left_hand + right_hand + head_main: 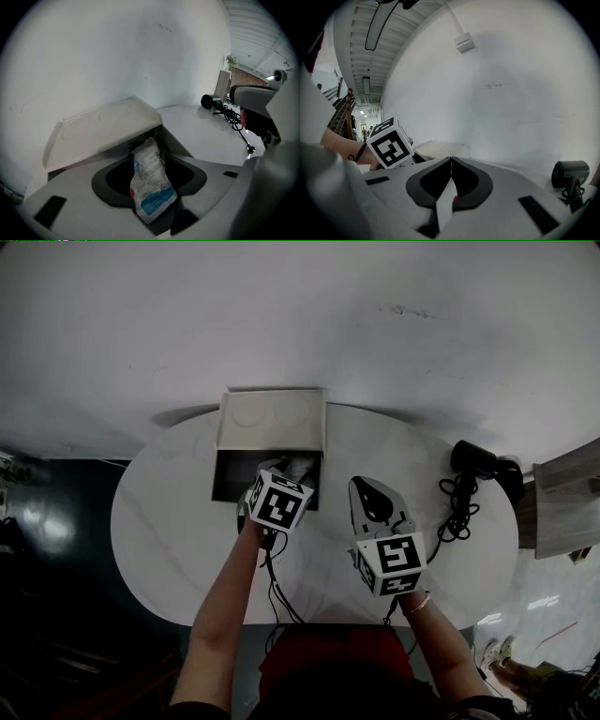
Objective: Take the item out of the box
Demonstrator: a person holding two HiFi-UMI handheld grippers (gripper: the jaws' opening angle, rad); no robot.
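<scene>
The box (236,479) stands open on the white oval table (178,531), its pale lid (271,418) tipped up toward the wall. My left gripper (291,471) reaches over the box's dark inside. In the left gripper view its jaws are shut on a crinkled white packet (151,180) with blue print and a red spot, and the lid (103,129) lies just beyond. My right gripper (364,489) hovers over the table to the right of the box, shut (451,165) with nothing seen between its jaws.
A black round device (473,457) and a tangled black cable (457,507) lie at the table's right end. A wooden board (567,498) sits past the right edge. The white wall stands close behind the box. The floor to the left is dark.
</scene>
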